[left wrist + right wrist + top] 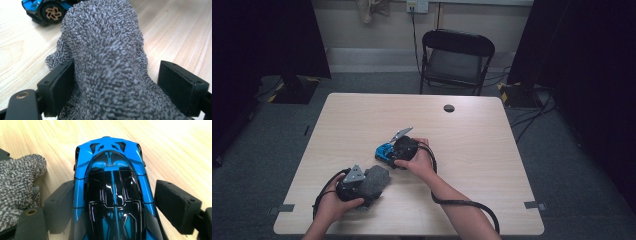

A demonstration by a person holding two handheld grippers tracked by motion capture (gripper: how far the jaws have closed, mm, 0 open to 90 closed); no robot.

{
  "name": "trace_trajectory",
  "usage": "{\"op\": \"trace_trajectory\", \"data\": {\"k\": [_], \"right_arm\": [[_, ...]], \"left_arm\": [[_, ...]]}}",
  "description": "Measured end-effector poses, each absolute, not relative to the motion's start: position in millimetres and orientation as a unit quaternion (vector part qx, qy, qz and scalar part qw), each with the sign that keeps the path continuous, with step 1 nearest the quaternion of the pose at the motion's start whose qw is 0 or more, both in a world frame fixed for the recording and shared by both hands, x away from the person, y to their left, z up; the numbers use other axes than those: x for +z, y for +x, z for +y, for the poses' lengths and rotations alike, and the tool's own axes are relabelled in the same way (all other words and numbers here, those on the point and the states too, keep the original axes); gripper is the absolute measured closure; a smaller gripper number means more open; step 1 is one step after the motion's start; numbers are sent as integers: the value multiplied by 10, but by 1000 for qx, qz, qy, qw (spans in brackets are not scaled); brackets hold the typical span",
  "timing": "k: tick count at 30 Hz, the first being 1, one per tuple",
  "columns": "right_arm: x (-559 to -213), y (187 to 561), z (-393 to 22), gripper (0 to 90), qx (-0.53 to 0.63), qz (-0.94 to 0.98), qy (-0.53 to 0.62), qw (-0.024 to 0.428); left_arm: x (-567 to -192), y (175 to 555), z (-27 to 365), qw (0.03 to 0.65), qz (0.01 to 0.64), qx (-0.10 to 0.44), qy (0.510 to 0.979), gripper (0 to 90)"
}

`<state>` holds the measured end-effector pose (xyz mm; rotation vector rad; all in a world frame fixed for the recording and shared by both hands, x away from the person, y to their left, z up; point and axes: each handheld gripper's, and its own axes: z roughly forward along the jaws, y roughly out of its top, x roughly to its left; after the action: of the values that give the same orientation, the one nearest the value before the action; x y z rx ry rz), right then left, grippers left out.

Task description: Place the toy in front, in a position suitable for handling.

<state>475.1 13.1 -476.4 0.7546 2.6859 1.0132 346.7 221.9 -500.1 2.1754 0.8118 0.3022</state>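
- High view: a pale wooden surface (362, 120) is seen from above, with a dark round cable hole (449, 108) near its far edge and a black folding chair (455, 60) standing beyond it.
- High view: the left gripper (362, 187) is held in the left hand (332, 205) near the front edge, with a grey fuzzy cloth (374, 181) bunched at its jaws.
- High view: the right gripper (393, 150) is held in the right hand (419, 160) near the middle of the surface, and a blue toy car (384, 151) lies at its jaws, just beside the cloth.
- Left gripper view: the grey fuzzy cloth (105, 62) is heaped between the two black jaws; the left jaw is touched by the cloth, while a small gap is seen at the right jaw, so the jaws stand spread and are not pressed onto it.
- Left gripper view: the blue toy car (47, 10), with a bronze wheel, rests on the surface (175, 32) behind the cloth.
- Right gripper view: the blue toy car (112, 185) lies lengthwise between the jaws, its black canopy upward; the left jaw is at the car's side, the right jaw stands apart from it, so the jaws are spread.
- Right gripper view: the grey fuzzy cloth (17, 182) is seen at the left edge, near the car.
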Motion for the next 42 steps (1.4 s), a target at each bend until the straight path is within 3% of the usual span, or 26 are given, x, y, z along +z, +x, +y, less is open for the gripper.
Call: {"op": "trace_trajectory", "data": {"k": [16,42], "right_arm": [[-4612,4835,-295,186,352,882,295,104],[-4721,4822,-939,185,358,864,340,104]], "left_arm": [[-5001,3464,2213,387,316,123,858,142],[-5003,3457,2204,385,317,125,858,142]]}}
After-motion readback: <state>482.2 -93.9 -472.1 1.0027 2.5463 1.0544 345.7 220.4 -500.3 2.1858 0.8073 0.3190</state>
